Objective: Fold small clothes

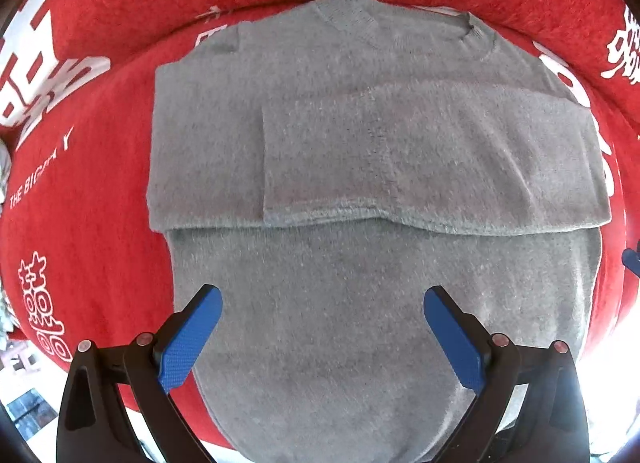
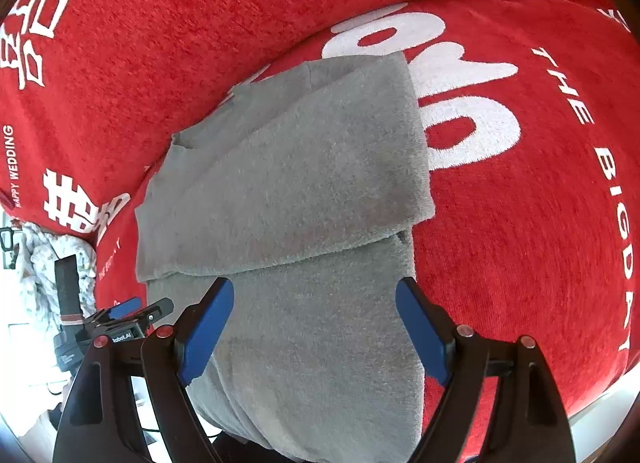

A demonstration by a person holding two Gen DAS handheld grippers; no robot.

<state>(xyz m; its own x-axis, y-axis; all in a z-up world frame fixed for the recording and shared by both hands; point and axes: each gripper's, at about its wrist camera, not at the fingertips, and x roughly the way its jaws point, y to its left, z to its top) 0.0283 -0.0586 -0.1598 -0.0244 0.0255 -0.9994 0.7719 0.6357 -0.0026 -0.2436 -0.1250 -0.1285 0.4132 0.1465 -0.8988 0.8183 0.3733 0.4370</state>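
Red printed sofa cover (image 1: pixel 100 191) w/ grey sweater (image 1: pixel 360 135): sleeves folded in, hem half left. Left gripper (image 1: pixel 322 327) & right gripper (image 2: pixel 314 323) both spread wide, holding nothing.

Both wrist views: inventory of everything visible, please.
sweater: 1, grey, flat on the red cover, sleeves folded across its chest, collar far from the grippers
sofa cover: 1, red with white lettering, under and behind the sweater
patterned cloth: 1, pale, left edge of the right wrist view
left gripper: 1, black with blue pads, open over the sweater's lower part
right gripper: 1, black with blue pads, open over the sweater's lower part
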